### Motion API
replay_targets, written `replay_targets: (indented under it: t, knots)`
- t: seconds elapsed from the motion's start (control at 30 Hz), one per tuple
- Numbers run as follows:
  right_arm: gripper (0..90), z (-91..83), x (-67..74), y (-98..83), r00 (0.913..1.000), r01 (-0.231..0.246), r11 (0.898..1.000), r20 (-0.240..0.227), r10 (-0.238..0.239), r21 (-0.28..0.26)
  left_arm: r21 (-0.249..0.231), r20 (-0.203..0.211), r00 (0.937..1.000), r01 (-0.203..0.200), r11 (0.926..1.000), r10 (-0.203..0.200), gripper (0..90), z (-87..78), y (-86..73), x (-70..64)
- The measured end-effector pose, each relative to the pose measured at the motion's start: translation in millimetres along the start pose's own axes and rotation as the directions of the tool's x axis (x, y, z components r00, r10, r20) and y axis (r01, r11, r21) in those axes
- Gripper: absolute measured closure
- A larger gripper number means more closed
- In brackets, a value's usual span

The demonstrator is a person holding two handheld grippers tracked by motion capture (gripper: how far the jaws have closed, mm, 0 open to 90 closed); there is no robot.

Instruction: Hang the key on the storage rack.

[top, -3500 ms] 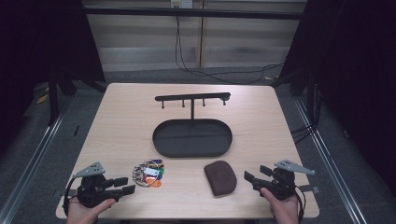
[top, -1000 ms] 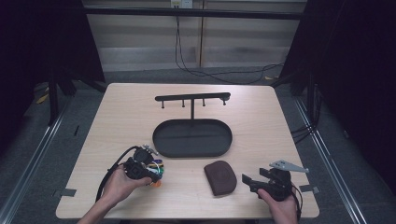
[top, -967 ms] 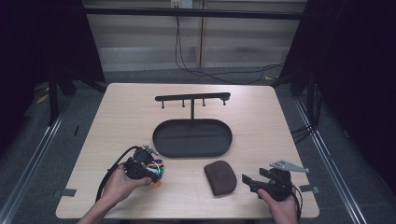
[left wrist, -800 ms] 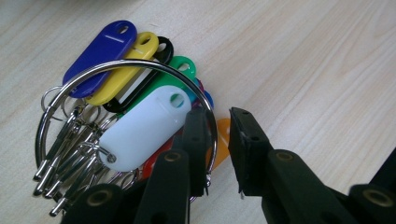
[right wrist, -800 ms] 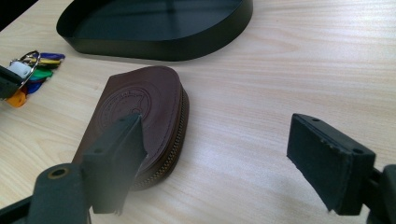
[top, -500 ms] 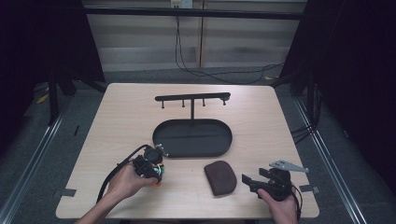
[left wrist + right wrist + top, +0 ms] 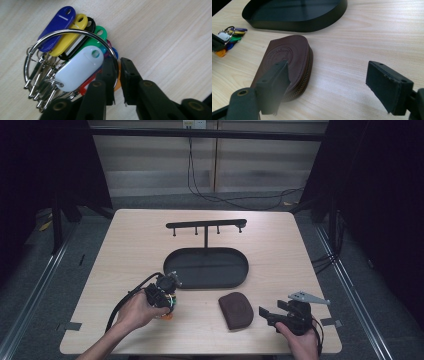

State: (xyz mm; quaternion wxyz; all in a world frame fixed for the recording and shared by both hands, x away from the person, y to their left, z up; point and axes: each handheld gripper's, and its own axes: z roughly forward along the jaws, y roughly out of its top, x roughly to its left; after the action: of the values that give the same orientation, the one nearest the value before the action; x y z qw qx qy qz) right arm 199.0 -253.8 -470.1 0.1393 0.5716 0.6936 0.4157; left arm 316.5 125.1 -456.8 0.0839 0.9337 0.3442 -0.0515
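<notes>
A bunch of keys with coloured plastic tags [image 7: 78, 68] hangs on a metal ring [image 7: 75, 31] on the wooden table. My left gripper [image 7: 117, 62] points down at the bunch, and its jaws have just been closing with the ring's wire between them. In the high view the left gripper [image 7: 169, 302] covers the keys [image 7: 167, 315], near the tray's front left. A brown leather pouch [image 7: 287, 55] lies flat just ahead and left of my right gripper [image 7: 328, 72], which stands wide open and holds nothing. The right gripper [image 7: 267, 316] rests near the front right, beside the pouch [image 7: 236, 309].
A black oval tray [image 7: 206, 267] sits mid-table, with a black hook rack [image 7: 206, 225] rising behind it. The tray's wall [image 7: 299, 25] is just beyond the pouch. A cable trails from the left gripper toward the table's front edge.
The left hand came from the front left corner to the keys, then shifted slightly right toward the tray. The right gripper has stayed where it was.
</notes>
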Motion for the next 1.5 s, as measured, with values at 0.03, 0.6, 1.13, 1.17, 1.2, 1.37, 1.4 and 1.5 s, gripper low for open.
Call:
replay_targets:
  t: [0.03,0.6,1.13,1.17,1.2,1.37,1.4,1.5]
  knots:
    - [18.7,0.4,-0.2,0.1,1.0,-0.002,1.0,0.0,0.002,0.002,0.013,-0.011,0.9999,-0.006,0.9999,0.006,79.2,0.1,2.0,-2.0]
    - [18.7,-0.5,-0.6,-0.2,0.9999,-0.009,1.0,0.007,0.009,0.004,0.052,-0.05,0.9985,-0.021,0.9984,0.024,87.4,1.6,12.5,-3.1]
    - [18.7,0.7,-1.7,0.3,0.9998,-0.018,1.0,0.004,0.018,0.01,0.056,0.025,0.9979,-0.061,0.9966,0.06,87.3,-21.5,6.2,6.1]
    - [18.7,0.9,-1.7,0.3,0.9998,-0.018,1.0,0.005,0.018,0.01,0.056,0.024,0.9977,-0.064,0.9963,0.063,87.4,-24.2,5.9,6.7]
    - [18.7,0.9,-1.8,0.3,0.9998,-0.018,1.0,0.004,0.018,0.011,0.052,0.021,0.9978,-0.064,0.9966,0.063,87.4,-27.1,5.3,7.3]
    - [18.6,0.9,-2.0,0.2,0.9997,-0.021,1.0,0.008,0.021,0.01,0.042,0.009,0.9982,-0.06,0.9973,0.059,87.5,-38.9,3.1,10.8]
    - [18.6,0.9,-2.0,0.2,0.9997,-0.021,1.0,0.008,0.021,0.01,0.041,0.003,0.9986,-0.053,0.9978,0.053,87.5,-40.8,3.0,11.4]
    - [18.6,0.9,-2.3,0.2,0.9997,-0.022,1.0,0.011,0.022,0.01,0.039,-0.013,0.9988,-0.047,0.9981,0.047,87.6,-47.3,2.8,13.6]
